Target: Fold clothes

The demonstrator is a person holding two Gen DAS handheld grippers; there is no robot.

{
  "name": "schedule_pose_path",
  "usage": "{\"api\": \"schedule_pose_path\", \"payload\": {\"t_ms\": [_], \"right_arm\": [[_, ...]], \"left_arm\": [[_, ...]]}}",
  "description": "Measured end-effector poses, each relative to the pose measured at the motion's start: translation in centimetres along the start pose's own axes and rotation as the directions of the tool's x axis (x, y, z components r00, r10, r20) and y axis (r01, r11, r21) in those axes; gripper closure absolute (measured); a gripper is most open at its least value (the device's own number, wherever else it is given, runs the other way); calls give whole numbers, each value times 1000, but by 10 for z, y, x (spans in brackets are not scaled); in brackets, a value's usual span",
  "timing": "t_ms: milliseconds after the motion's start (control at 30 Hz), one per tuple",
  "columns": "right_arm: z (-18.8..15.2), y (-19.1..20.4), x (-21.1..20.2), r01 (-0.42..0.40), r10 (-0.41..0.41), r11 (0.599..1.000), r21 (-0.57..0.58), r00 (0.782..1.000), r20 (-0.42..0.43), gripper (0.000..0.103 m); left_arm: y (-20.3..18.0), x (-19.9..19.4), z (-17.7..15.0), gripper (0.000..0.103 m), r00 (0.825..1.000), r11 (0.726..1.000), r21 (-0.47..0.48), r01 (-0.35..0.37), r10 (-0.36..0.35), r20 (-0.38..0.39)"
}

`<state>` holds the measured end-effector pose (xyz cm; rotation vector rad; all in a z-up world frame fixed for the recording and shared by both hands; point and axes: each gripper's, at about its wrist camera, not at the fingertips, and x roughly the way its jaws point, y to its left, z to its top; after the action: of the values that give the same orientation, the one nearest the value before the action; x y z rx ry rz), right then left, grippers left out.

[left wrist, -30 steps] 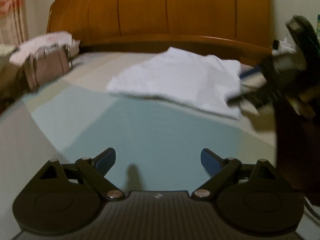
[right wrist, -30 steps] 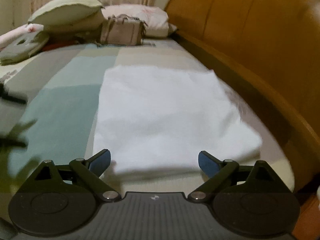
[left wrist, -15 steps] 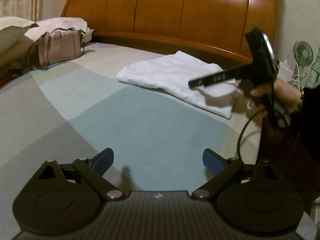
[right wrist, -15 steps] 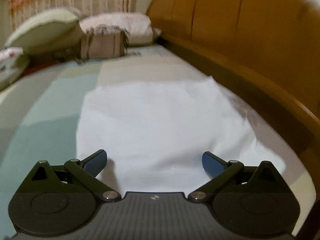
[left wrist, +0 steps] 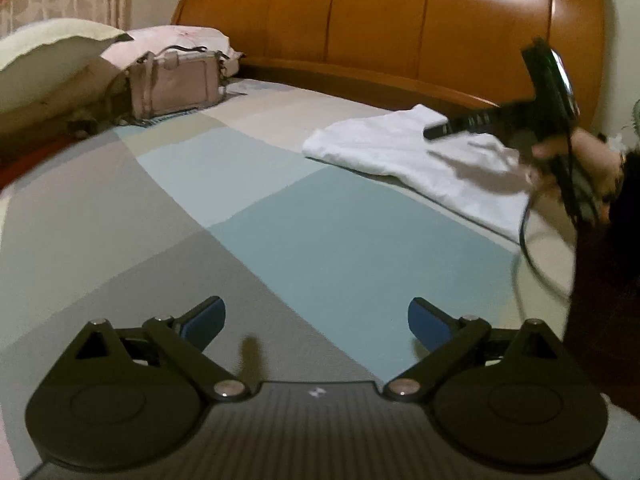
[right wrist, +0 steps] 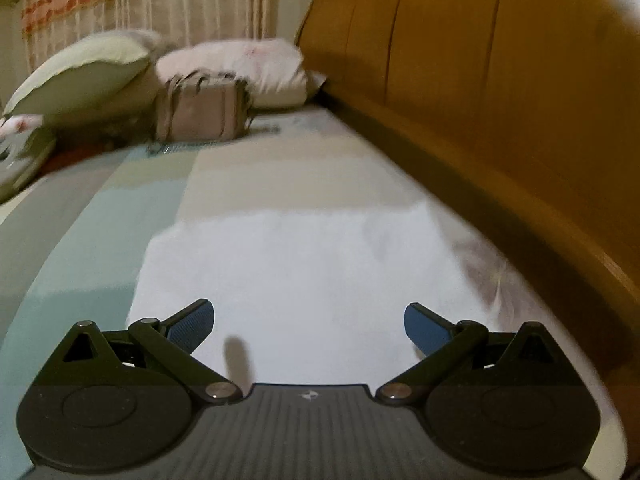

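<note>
A: Clothes: one folded white garment (left wrist: 404, 148) lies on the bed (left wrist: 320, 248) beside the headboard (left wrist: 400, 20).

B: Only the left view shows the right gripper (left wrist: 436, 130) above it, hand-held. Both grippers' fingers are spread, empty; left gripper (left wrist: 316, 316) over bare bedspread. No readable writing.

The left hand-held gripper (left wrist: 317, 320) is being held low and angled downward, its jaws standing wide apart with nothing between the blue pads (left wrist: 202, 322). The right hand-held gripper (right wrist: 308, 326) is likewise being held wide open and empty, pointing downward. In the left wrist view it is being gripped by the person's right hand (left wrist: 588, 160) at the far right.
</note>
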<state>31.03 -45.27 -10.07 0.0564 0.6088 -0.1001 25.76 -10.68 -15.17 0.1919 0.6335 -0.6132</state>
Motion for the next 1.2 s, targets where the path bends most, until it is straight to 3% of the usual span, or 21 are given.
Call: {"api": "schedule_pose_path", "payload": {"t_ms": [100,233,300,500,667,833,1033,1200], "right_arm": [[24,-8,33,7,-6,999,37,1000,-16,0],[33,-21,81,56,-49,996,75,994,-99,0],[40,-21,86,59,-52,996,72,993,-103,0],[39,-10,31,57,-50,997,56,990,-132,0],[16,1,-21,-29,50,991,130,985,-163,0],[-24,17,-35,-64,112,976,207,966,-232,0],[-40,33,-74,-16,65,984,179,961,-267,0],[-47,52,-130,-20,62,985,172,968,-242,0]], "left_arm": [[2,1,1,4,1000,1000,-13,-7,7,1],[3,0,2,3,999,999,-16,-42,42,4],[2,-1,1,3,997,997,-4,-72,72,18],[-8,-13,1,3,997,996,52,-75,74,29],[-19,-30,-1,3,999,998,53,-43,42,13],[-25,-52,-4,3,1000,999,19,-27,27,13],[-28,-78,-7,3,999,1000,8,-29,28,23],[-31,-89,-7,3,1000,1000,-12,-21,21,11]]}}
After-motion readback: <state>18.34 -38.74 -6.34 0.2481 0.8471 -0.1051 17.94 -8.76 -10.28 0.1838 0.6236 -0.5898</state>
